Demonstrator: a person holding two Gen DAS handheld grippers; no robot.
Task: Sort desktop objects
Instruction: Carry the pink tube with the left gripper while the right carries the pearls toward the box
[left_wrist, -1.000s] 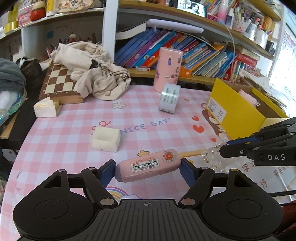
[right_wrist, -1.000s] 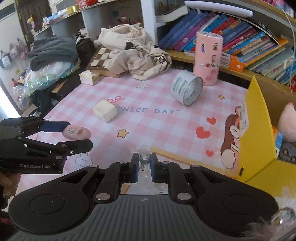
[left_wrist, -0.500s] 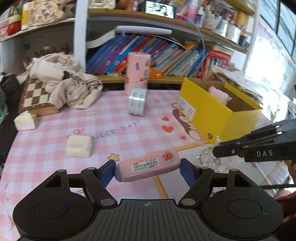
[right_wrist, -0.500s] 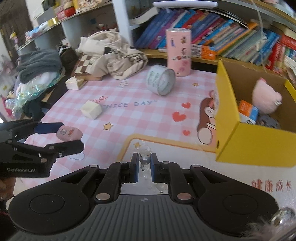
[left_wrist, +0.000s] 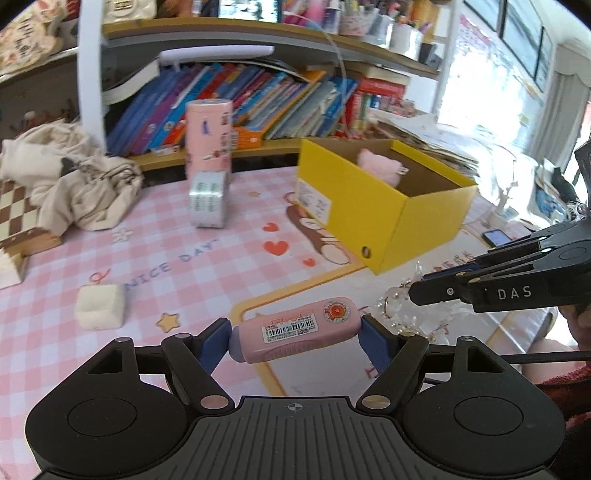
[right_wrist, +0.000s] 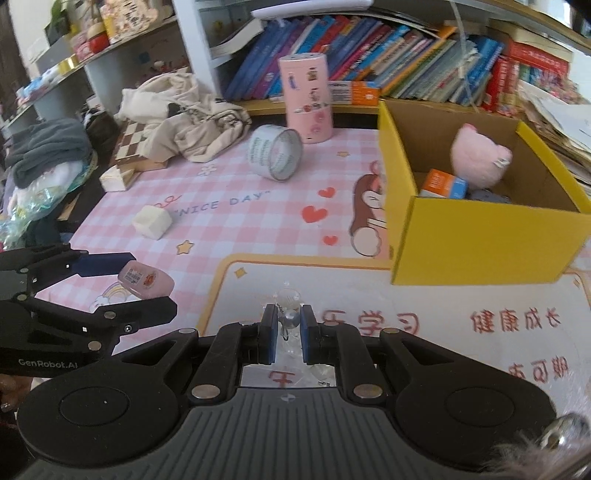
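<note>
I am mid-carry, both loads headed for the yellow box (right_wrist: 480, 236) at about one o'clock. My left gripper (left_wrist: 295, 332) is clamped on the ends of a pink tube (left_wrist: 295, 334), which is rounded, bears a barcode label and a red seal, and hangs above the table (left_wrist: 184, 258). My right gripper (right_wrist: 288, 328) pinches a clear crystal trinket (right_wrist: 290, 317), glassy with a small silver bead. Next, I judge, each must clear the box rim before release.
</note>
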